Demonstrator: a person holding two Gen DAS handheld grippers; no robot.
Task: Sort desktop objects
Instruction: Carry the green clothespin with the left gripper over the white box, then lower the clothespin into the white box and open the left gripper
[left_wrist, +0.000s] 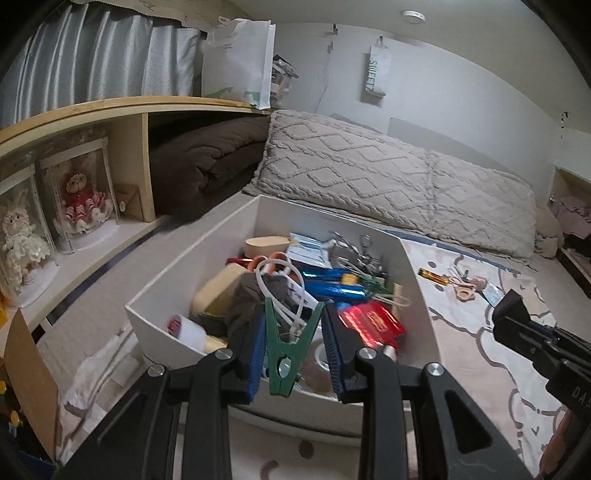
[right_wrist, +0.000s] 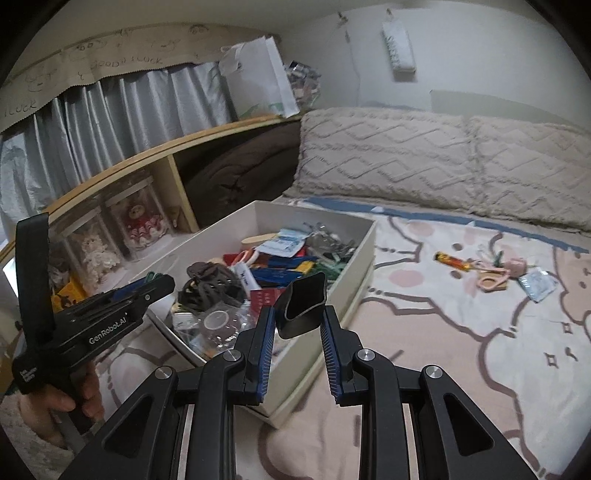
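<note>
Left wrist view: the left gripper (left_wrist: 293, 341) reaches forward and tilts down over the near end of the white rectangular cardboard box (left_wrist: 419, 280). Its blue-padded fingers (left_wrist: 258, 347) are clamped on a green plastic clothes peg (left_wrist: 284, 350), whose long axis runs upright, forked tips toward 12 o'clock. The box is crowded with clutter. At 3 o'clock the right gripper (left_wrist: 511, 308) enters. On the pink patterned bedspread (left_wrist: 480, 332), toward 2 o'clock, lie pink-handled scissors (left_wrist: 463, 291).

Right wrist view: the right gripper (right_wrist: 299, 325) also slopes down, pinching a black flattened rubbery tube (right_wrist: 303, 308), its open end tilted toward 1 o'clock, over the box's right wall. At 9 o'clock, a hand (right_wrist: 66, 398) grips the left gripper's handle.
</note>
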